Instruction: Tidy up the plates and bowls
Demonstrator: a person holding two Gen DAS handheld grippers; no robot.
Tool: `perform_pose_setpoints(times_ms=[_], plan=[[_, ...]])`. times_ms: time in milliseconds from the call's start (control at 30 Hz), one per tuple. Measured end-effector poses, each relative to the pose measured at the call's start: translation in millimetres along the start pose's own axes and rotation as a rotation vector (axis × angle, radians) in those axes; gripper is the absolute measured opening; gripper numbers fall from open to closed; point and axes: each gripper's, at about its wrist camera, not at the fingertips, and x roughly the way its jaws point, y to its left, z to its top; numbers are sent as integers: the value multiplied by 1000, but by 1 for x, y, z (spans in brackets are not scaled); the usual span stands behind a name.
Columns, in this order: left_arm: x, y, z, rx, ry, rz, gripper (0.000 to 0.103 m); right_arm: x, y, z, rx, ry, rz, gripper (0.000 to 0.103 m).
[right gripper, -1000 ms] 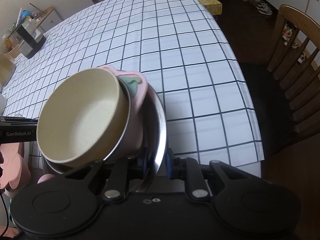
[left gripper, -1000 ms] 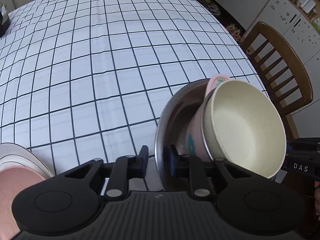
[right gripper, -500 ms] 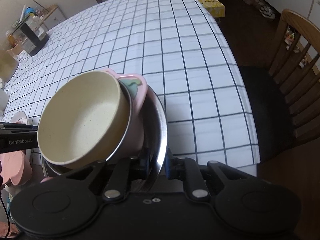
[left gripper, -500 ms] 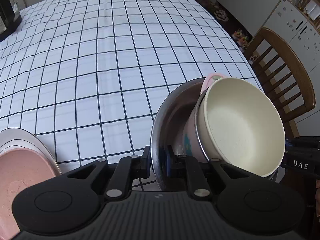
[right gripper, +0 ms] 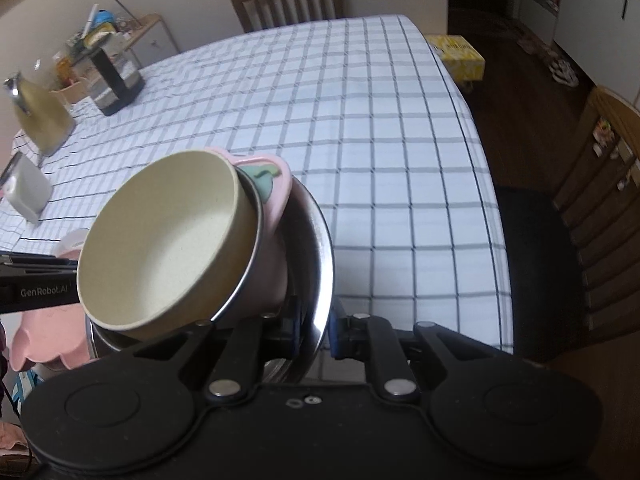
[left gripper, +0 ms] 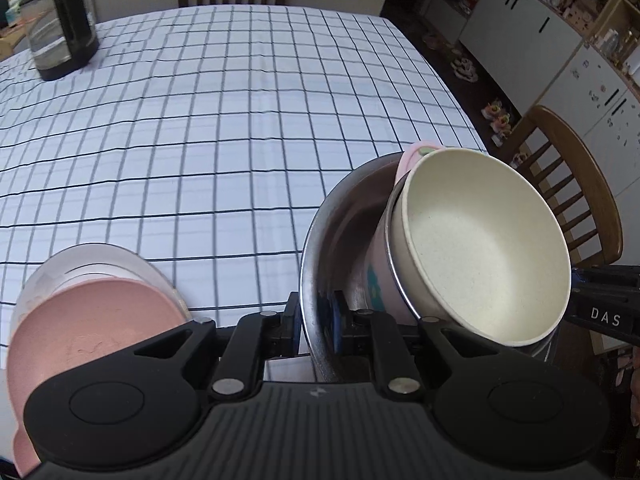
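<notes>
A steel bowl point(left gripper: 340, 216) holds a pink patterned bowl point(left gripper: 376, 268) with a cream bowl point(left gripper: 480, 248) nested inside it. The stack is lifted and tilted over the near table edge. My left gripper point(left gripper: 316, 320) is shut on the steel bowl's left rim. My right gripper point(right gripper: 316, 326) is shut on the steel bowl's point(right gripper: 320, 248) right rim, with the cream bowl point(right gripper: 168, 240) and pink bowl point(right gripper: 276, 184) in it. A pink plate point(left gripper: 88, 328) on a white plate point(left gripper: 112, 256) sits at the lower left.
The checked tablecloth point(left gripper: 224, 120) covers the table. A black-and-clear kettle point(left gripper: 60, 48) stands at the far left, with a gold kettle point(right gripper: 40, 120) and white box point(right gripper: 24, 192) nearby. Wooden chairs point(left gripper: 576, 200) stand at the right and far end point(right gripper: 288, 0).
Both grippers have risen and tilted back with the bowl stack, bringing the far table end, kettle and chair into view. The pink and white plates show more at lower left.
</notes>
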Motion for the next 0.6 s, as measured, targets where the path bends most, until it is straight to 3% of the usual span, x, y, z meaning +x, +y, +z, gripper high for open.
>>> perform_pose_setpoints(times_ms=[600], plan=[[-83,135,-11,-54,-78,52,14,-5,136,28,-100,-70,73,12]])
